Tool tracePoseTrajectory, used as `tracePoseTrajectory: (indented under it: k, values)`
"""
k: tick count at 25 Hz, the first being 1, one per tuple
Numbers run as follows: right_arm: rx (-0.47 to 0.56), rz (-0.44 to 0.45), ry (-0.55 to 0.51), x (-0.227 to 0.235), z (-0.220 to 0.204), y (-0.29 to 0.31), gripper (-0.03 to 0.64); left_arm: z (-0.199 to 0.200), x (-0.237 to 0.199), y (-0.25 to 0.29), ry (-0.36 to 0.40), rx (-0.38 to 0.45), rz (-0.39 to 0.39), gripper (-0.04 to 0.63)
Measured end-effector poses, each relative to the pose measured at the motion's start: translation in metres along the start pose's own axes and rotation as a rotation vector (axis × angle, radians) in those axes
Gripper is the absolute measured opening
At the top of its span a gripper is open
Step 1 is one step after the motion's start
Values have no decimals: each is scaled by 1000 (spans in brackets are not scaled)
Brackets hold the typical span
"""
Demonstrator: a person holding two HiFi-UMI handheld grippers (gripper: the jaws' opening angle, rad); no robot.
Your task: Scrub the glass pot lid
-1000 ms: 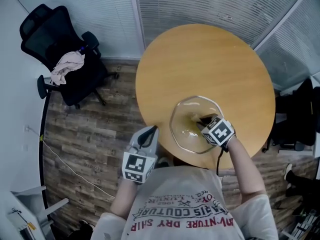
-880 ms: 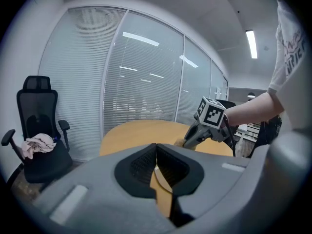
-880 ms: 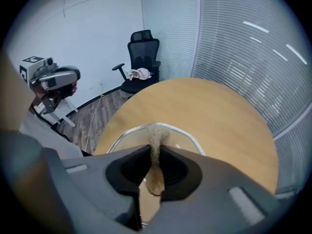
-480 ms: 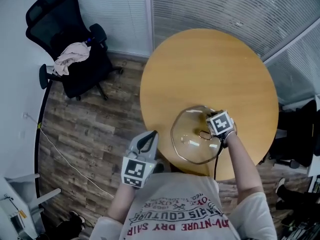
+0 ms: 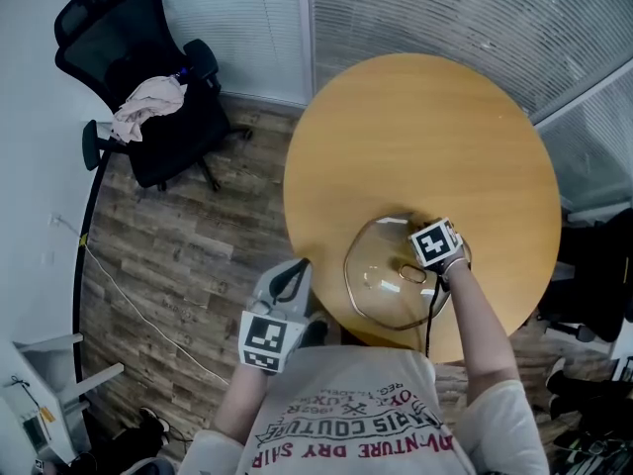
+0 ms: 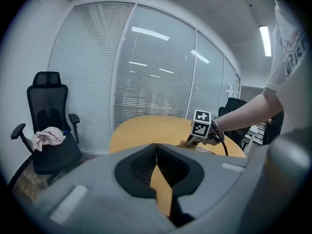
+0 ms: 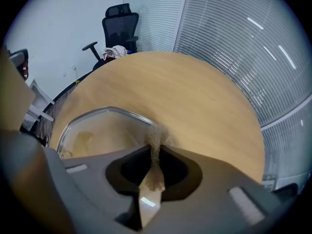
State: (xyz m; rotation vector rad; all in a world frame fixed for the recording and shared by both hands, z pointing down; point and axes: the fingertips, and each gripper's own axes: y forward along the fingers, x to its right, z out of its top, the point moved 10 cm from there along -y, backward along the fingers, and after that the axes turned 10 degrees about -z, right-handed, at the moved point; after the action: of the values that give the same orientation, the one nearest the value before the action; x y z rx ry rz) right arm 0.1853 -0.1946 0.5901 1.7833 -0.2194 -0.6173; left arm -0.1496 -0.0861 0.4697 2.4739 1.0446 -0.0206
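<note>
Round wooden table (image 5: 425,127) — black office chair (image 5: 104,28) nearby, cloth (image 5: 148,109) on it.

The person wears a pale grey, short-sleeved T-shirt (image 5: 366,409) with red lettering across the chest. Ahead of the T-shirt, the left gripper (image 6: 157,152) and right gripper (image 7: 155,150) are grey shells with black jaw pads. The left cube (image 5: 264,340) and right cube (image 5: 436,244) show black-and-white square markers. A black cable (image 5: 429,330) runs from the right gripper back to the T-shirt.

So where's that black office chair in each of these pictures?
Head view: the chair is at upper left, on the floor, left of the table.
Left gripper view: far left, in front of the blinds.
Right gripper view: small, at the top left of centre, beyond the table.
Shared landmark: the table.
</note>
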Motion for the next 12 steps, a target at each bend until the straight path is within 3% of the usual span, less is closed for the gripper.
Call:
tracePoseTrajectory:
  k: [8, 12]
  values:
    - [13, -4, -88, -14, 11, -4, 54, -4, -5, -13, -15, 5, 38, 8]
    - [82, -10, -161, -32, 26, -9, 54, -10, -5, -22, -24, -1, 51, 8]
